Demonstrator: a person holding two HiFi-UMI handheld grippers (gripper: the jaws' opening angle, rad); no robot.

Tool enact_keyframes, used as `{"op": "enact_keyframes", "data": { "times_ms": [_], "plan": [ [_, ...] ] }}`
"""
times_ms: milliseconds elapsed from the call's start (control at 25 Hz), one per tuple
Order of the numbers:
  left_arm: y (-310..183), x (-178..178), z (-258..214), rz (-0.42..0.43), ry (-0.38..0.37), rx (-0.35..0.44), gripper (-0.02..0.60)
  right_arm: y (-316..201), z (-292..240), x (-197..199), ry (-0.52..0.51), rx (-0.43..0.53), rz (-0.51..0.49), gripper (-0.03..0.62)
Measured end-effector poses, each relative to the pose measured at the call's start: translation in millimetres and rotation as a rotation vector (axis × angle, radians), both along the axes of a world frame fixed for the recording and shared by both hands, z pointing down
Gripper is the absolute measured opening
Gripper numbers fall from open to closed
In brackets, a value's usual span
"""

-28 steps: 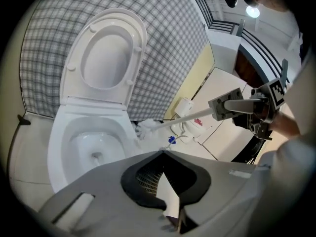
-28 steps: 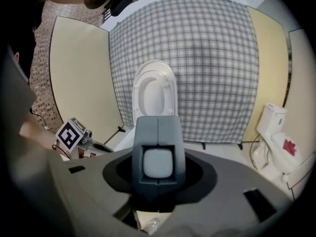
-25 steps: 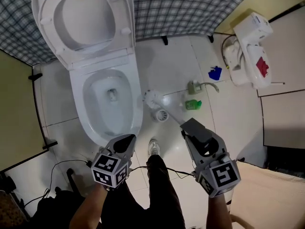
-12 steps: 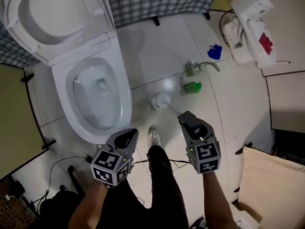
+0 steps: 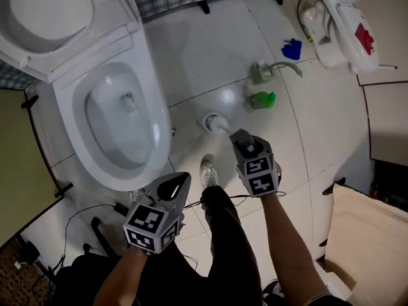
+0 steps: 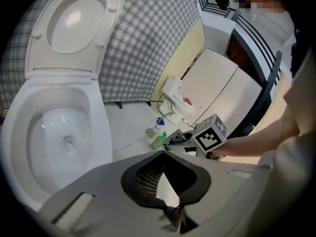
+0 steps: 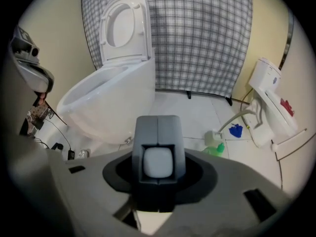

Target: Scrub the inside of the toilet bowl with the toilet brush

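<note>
The white toilet [image 5: 156,116] stands at the left with lid and seat raised and its bowl [image 5: 121,126] open. The toilet brush [image 5: 215,123] is down at its round holder on the floor tiles, right of the bowl; whether the head rests inside the holder I cannot tell. My right gripper [image 5: 240,137] points steeply down and is shut on the brush handle, whose white end [image 7: 158,162] shows between the grey fingers [image 7: 170,132]. My left gripper [image 5: 176,185] hovers near the bowl's front rim [image 6: 98,132], shut, with nothing in it.
A green bottle [image 5: 262,99], a spray bottle [image 5: 262,72] and a blue scrap [image 5: 291,48] lie on the tiles to the right. A white appliance [image 5: 344,18] leans at the far right. Cables [image 5: 95,212] run by the toilet base. The person's shoe [image 5: 207,172] is between the grippers.
My right gripper has sunk toward the floor with the brush, and the brush head has come down from beside the bowl to its holder. The left gripper has dropped a little.
</note>
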State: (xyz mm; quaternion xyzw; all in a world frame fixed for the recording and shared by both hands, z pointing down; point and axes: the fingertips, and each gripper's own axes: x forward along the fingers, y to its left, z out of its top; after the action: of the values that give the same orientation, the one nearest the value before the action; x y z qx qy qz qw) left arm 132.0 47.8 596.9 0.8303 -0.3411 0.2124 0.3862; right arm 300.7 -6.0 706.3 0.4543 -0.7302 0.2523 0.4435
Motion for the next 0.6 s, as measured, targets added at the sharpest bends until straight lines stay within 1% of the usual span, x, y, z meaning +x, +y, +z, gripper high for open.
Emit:
{"op": "enact_keyframes", "data": {
  "times_ms": [280, 440, 600],
  "plan": [
    [-2, -8, 12, -0.03, -0.023, -0.005, 0.009, -9, 36, -10, 0.009, -0.034, -0.053, 0.184],
    [-2, -11, 13, -0.042, -0.027, -0.005, 0.009, -14, 54, -13, 0.031, -0.052, -0.093, 0.184],
    [-1, -16, 12, -0.083, -0.025, -0.006, 0.009, -13, 68, -16, 0.043, -0.087, -0.12, 0.184]
  ]
}}
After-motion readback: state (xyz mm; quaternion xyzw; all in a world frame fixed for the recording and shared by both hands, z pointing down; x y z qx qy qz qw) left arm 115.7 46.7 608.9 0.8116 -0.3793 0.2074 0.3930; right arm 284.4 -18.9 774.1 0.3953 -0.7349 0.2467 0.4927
